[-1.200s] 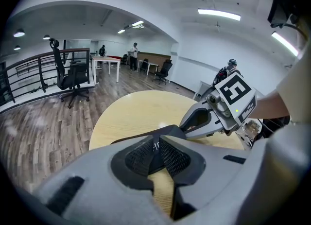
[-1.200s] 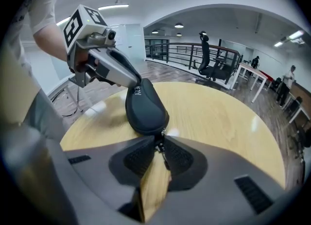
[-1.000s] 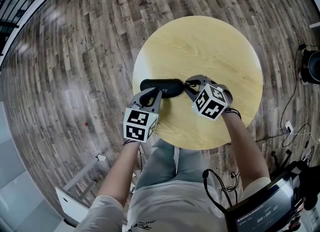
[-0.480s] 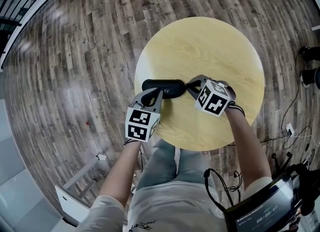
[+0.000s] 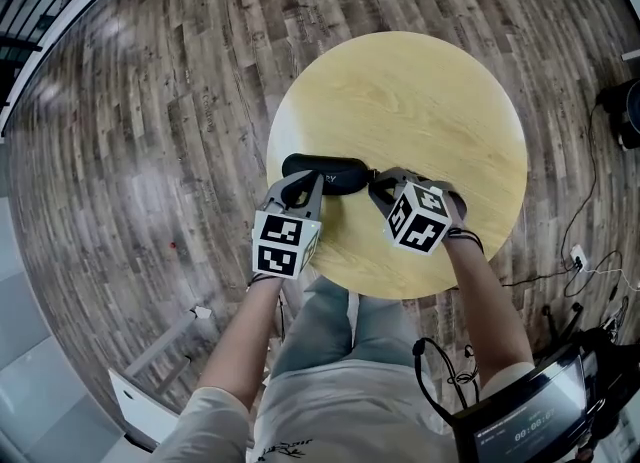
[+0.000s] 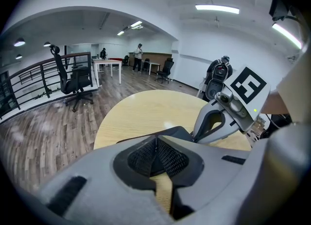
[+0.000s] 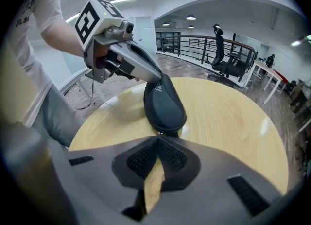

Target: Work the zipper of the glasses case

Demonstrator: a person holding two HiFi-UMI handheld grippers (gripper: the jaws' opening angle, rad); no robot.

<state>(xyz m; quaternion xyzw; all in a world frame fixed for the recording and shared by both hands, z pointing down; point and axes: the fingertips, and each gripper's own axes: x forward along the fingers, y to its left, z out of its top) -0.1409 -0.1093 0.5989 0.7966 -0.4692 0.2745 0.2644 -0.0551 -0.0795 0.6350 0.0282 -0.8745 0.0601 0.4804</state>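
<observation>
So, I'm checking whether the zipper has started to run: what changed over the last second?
The right gripper drew slightly back toward the person, jaws shut at the right end of the glasses case, seemingly on the zipper pull. The left gripper, the case and the round table stayed put; no opening shows.

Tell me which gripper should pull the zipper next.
Right. The right gripper has its jaw tips at the zipper pull on the near end of the glasses case; the left gripper pinches the far end, likely steadying it.
</observation>
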